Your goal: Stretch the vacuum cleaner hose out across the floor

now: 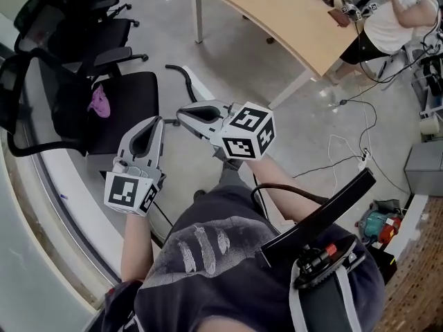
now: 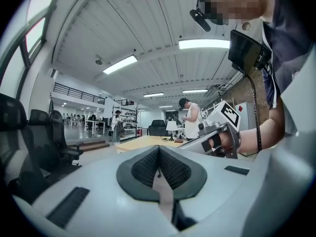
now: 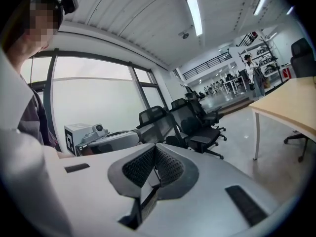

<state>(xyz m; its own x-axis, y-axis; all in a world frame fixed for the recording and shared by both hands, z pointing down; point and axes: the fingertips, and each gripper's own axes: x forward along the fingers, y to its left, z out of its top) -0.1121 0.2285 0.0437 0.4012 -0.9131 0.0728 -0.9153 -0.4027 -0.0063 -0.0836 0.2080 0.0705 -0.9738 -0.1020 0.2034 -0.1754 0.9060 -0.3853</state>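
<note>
Left gripper: clenched, empty, left of centre.
Right gripper: clenched, empty, centre frame.
Hose: dark curved length on the floor, upper centre, beyond both tips, apart from them.
Office chair: upper left.

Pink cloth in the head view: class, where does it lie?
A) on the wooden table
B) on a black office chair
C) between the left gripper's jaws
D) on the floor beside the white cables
B: the pink cloth rests on the seat of a black office chair at the left of the head view.
</note>
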